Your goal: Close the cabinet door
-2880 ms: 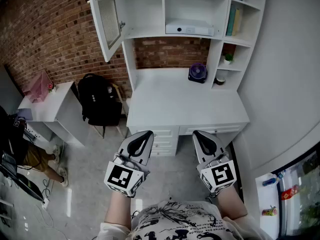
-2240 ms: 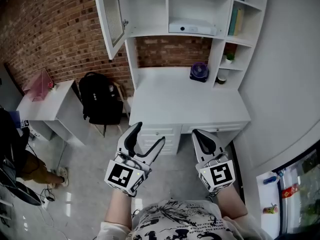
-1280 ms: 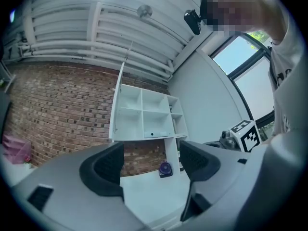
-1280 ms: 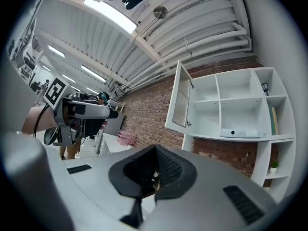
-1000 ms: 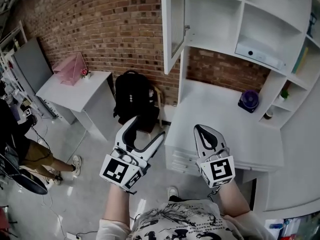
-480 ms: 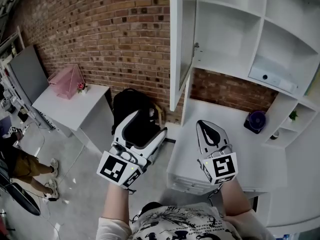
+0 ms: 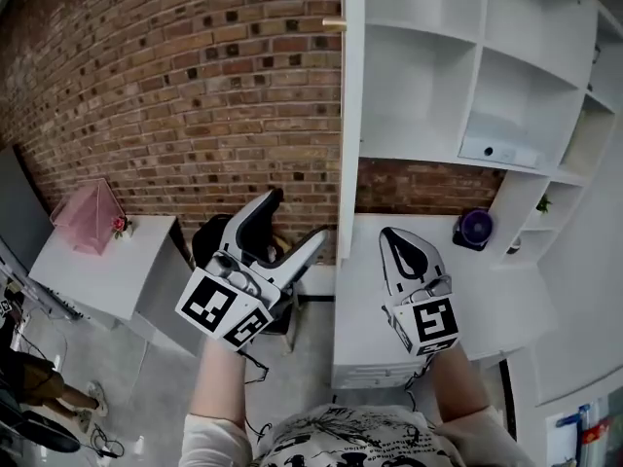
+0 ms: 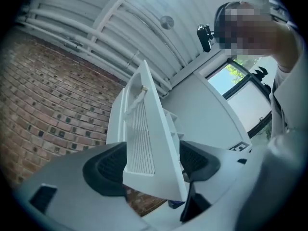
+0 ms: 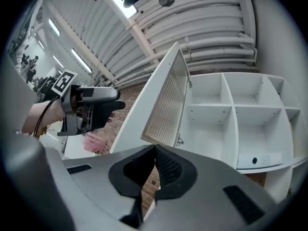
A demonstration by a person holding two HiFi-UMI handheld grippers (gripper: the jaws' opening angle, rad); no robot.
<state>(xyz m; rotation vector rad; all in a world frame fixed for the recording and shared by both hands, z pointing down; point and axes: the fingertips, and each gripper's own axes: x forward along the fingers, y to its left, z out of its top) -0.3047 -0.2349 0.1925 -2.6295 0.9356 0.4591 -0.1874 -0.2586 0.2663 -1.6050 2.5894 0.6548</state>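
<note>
Red-brown brick wall (image 7: 175, 95) filled the left of the head view, with a tall white shelf cabinet (image 7: 438, 86) standing against it on the right above a white desk (image 7: 487, 305). The cabinet's white, ribbed-glass door (image 7: 348, 125) stood open, swung out towards the person so that the head view caught it edge-on, with a small brass-coloured fitting (image 7: 334, 24) near its top.

The left gripper (image 7: 297, 217) was raised just left of the door's lower end, its claw spread wide. In the left gripper view the door's bottom corner appeared between the two dark pads (image 8: 108, 170), but whether either pad touched it could not be told. The right gripper (image 7: 397, 243) hung over the desk on the other side of the door's edge, with its claw pressed together and nothing in it; the right gripper view showed the door well above its tips.

A purple round object (image 7: 474, 229) sat at the back of the desk, and a flat white box (image 7: 496, 151) lay on a shelf above it. A pink, tent-shaped thing (image 7: 86, 230) rested on a white side table (image 7: 97, 285) at the far left, and a black backpack (image 7: 204, 243) showed behind the left gripper.
</note>
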